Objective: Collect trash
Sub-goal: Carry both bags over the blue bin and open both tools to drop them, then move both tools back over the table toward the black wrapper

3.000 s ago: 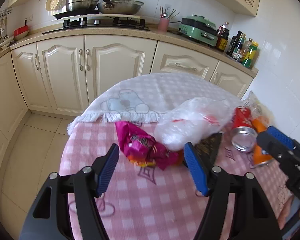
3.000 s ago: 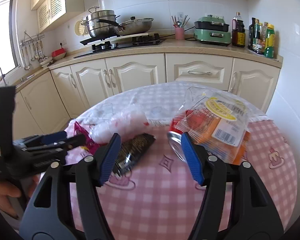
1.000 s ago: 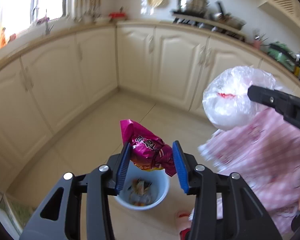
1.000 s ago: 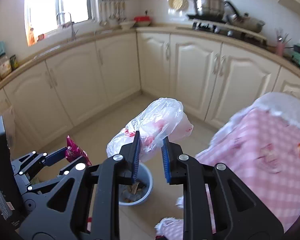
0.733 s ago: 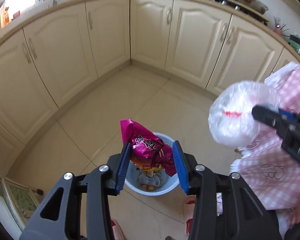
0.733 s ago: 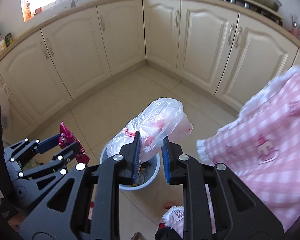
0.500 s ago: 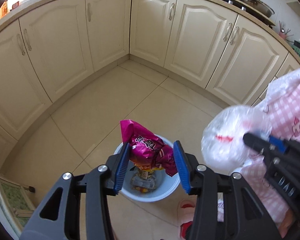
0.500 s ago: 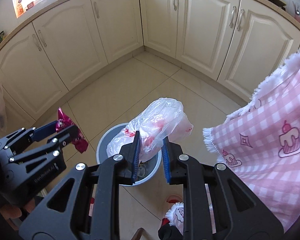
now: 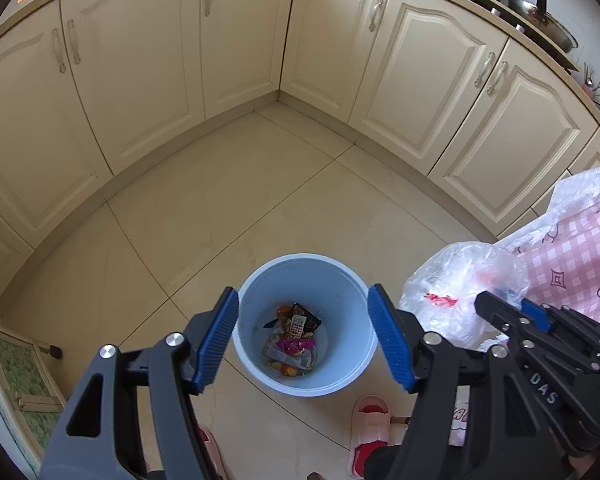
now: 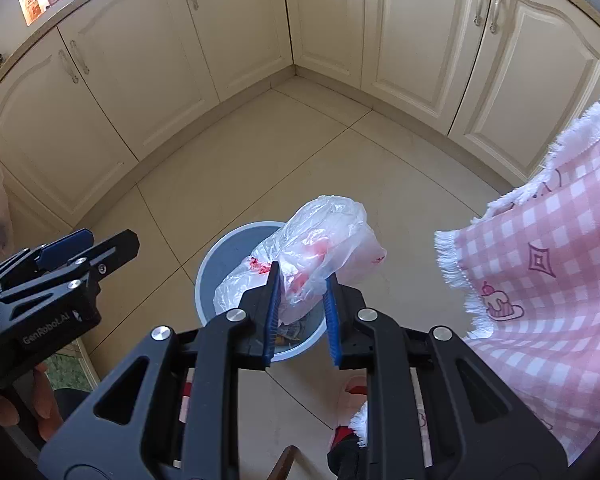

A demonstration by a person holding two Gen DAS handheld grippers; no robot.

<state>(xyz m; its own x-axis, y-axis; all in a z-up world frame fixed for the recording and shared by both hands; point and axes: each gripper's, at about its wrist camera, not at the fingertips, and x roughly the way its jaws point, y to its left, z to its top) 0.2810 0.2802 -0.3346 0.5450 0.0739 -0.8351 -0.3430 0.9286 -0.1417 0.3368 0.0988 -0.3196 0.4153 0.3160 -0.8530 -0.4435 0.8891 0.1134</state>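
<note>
Above the bin, the left gripper gaped wide and empty; at its 3 o'clock, the right gripper pinched a bag.

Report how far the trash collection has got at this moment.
Done: the left gripper is open and empty above the blue bin, where a pink wrapper lies among other trash. In hand: the right gripper is shut on the clear plastic bag, held over the bin. Left: release that bag. The tabletop is out of view, so further trash cannot be judged.
</note>
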